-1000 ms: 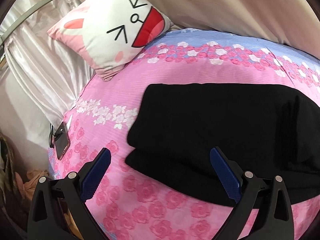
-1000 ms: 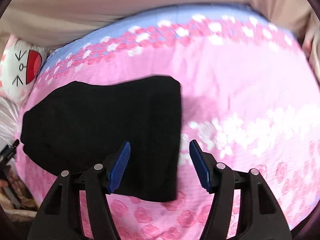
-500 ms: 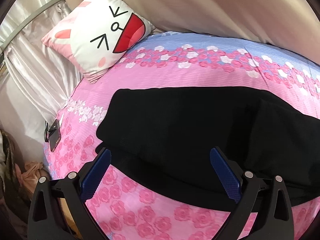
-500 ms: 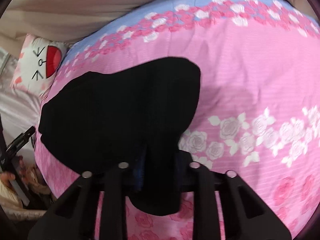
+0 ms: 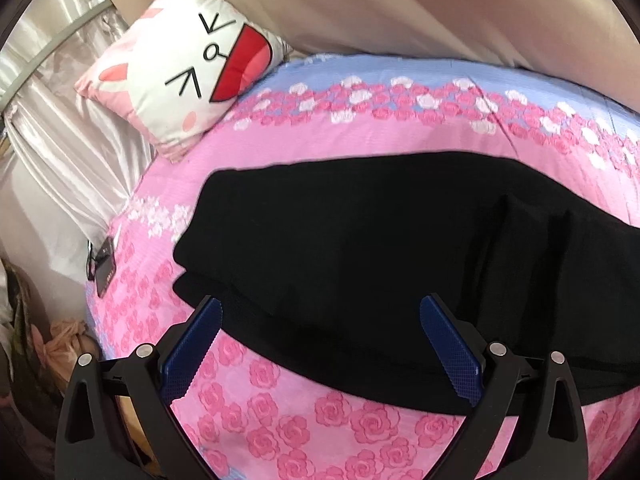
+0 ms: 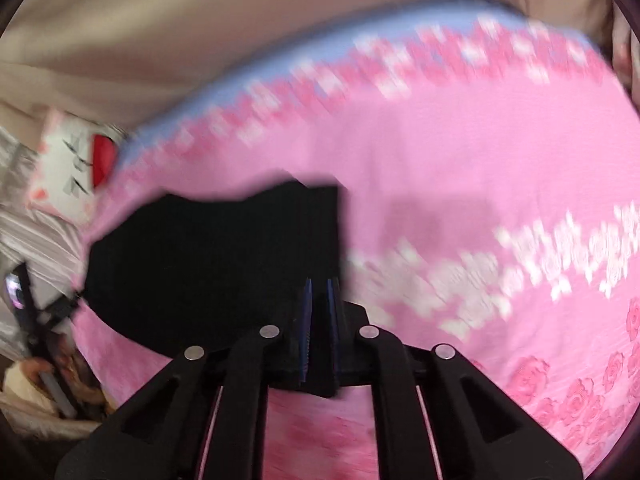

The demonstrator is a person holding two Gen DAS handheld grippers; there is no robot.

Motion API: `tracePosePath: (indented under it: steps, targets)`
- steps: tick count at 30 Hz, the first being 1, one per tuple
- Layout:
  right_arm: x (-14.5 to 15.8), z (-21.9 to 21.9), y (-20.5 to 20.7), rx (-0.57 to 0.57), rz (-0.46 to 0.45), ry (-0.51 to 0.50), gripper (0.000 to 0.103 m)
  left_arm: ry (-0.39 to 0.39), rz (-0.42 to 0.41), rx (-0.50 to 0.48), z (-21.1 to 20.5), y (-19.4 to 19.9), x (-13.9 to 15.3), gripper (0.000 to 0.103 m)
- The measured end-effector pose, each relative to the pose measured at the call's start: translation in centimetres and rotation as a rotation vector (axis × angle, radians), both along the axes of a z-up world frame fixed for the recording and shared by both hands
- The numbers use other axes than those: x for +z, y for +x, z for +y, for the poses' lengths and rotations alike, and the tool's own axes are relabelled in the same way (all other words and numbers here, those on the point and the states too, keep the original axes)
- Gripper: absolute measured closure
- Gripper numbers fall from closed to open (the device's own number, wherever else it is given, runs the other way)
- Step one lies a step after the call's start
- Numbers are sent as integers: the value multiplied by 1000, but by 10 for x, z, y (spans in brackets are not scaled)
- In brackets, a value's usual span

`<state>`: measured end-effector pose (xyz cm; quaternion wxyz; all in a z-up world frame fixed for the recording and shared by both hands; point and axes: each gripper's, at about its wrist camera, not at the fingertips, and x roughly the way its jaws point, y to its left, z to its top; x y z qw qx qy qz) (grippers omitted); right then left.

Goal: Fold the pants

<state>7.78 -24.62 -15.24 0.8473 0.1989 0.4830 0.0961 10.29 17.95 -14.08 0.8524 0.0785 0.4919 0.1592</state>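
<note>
- right gripper (image 6: 318, 312) closing, pinching an end of the black pants (image 5: 360, 248), mid-fold I'd say
- left gripper (image 5: 320, 344) wide open over the pants' near edge
- pants lie mid-bed (image 5: 320, 148); next I'd carry that end across

Left black two-finger gripper with blue ridged pads (image 5: 320, 322): jaws spread wide, pitched downward, nothing pinched between them. Right black two-finger gripper with blue pads (image 6: 319, 300): jaws closing, nearly together, black cloth clamped between the pads, also angled downward; view motion-blurred.
</note>
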Motion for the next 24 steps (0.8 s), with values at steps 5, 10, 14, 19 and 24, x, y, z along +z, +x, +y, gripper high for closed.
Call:
tracePosePath:
  steps: [5, 10, 14, 19, 24]
  targets:
    - [19, 120, 30, 295, -40, -81, 69, -16, 25, 15, 5, 5, -8, 5]
    - [-16, 261, 26, 643, -101, -353, 39, -24, -4, 8, 17, -1, 0, 5]
    - [-49, 292, 36, 670, -27, -381, 63, -25, 2, 42, 43, -6, -4, 5]
    - [-20, 289, 56, 605, 5, -230, 94, -54, 12, 105, 78, -14, -13, 5]
    - [-37, 339, 65, 674, 43, -252, 84, -62, 20, 128, 101, -13, -18, 5]
